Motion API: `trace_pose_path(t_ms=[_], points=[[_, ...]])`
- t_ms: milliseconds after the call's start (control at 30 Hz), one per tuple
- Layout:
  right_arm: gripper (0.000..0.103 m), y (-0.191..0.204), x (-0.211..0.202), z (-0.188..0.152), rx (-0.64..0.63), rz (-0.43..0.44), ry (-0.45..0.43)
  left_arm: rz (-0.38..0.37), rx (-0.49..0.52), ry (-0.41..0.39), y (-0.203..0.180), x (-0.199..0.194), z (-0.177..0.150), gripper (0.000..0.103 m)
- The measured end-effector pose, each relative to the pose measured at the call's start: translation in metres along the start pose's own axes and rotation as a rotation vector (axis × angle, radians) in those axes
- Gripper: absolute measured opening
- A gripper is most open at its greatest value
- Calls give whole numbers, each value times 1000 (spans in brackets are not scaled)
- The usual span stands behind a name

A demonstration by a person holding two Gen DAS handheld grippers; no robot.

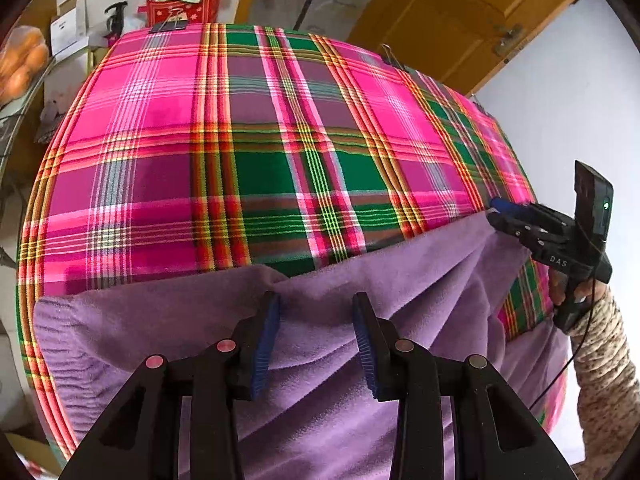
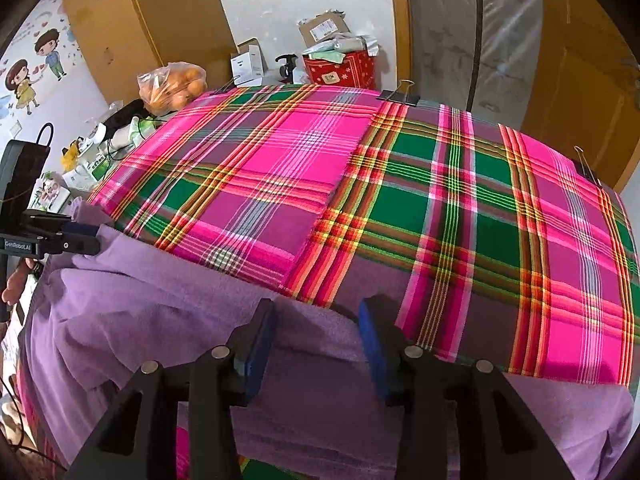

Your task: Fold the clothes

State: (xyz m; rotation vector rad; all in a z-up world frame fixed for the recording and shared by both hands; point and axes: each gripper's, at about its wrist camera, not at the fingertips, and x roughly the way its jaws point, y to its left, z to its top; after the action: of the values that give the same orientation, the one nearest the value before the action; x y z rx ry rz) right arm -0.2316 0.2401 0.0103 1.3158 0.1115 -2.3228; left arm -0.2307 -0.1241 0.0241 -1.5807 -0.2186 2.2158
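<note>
A purple fleece garment lies crumpled along the near edge of a table covered in pink and green plaid cloth. Its ribbed hem shows at the left. My left gripper stands open over the fleece, which passes loosely under and between the blue pads. Creases fan out toward my right gripper, whose tips rest at the garment's far right edge. In the right wrist view my right gripper is open above the garment. My left gripper sits at the garment's left corner.
Binder clips pin the plaid cloth along the far edge. Behind the table stand a bag of oranges, a red box and small cartons. A person's knitted sleeve is at the right, and a wooden door is behind.
</note>
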Motion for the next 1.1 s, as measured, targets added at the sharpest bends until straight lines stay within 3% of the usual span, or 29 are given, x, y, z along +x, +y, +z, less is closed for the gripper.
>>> trace_pose_path(t_ms=[333, 533, 767, 833, 900, 1000, 1100], points=[[45, 14, -5, -9, -84, -35, 0, -26, -94, -32, 8, -3, -5, 37], [46, 25, -10, -17, -158, -64, -34, 18, -130, -39, 15, -3, -5, 7], [46, 27, -5, -16, -163, -93, -39, -5, -198, -63, 24, -4, -3, 3], [36, 27, -6, -15, -154, -99, -48, -3, -201, -75, 21, -4, -3, 3], [13, 27, -11, -13, -139, -110, -76, -1, -207, -87, 20, -6, -3, 2], [5, 23, -18, -10, -107, -116, -112, 2, -230, -112, 22, -10, -1, 2], [5, 25, -16, -3, -104, -159, -125, 26, -240, -143, 24, -16, 0, 0]])
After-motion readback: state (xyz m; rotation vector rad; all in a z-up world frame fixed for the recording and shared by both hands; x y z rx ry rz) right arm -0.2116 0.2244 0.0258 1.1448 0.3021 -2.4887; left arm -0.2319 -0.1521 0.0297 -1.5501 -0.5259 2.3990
